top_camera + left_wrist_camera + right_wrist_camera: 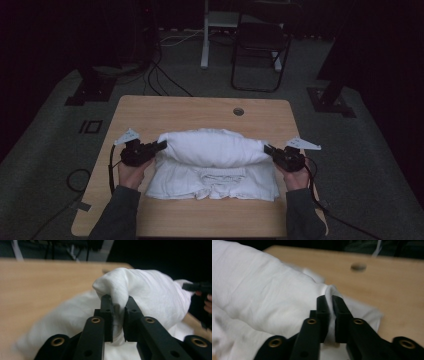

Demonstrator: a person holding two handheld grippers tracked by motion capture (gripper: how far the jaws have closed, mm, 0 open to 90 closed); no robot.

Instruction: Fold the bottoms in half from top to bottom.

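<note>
A white cloth garment [212,162] lies on the wooden table [200,110], its far part lifted and rolled toward me in a puffy fold [212,146]. My left gripper [162,145] pinches the fold's left end, and in the left gripper view the cloth [140,287] bunches between the gripper's [118,302] black jaws. My right gripper [266,149] pinches the fold's right end; in the right gripper view a thin edge of cloth [267,295] sits in the narrow gap of the gripper [330,301]. Both hands hold the fold above the flat lower layer.
A round cable hole [238,111] sits near the table's far edge. Bare wood lies beyond the cloth and along the near edge. A dark folding chair [260,47] and a white stand [205,35] are on the floor behind the table, with cables trailing.
</note>
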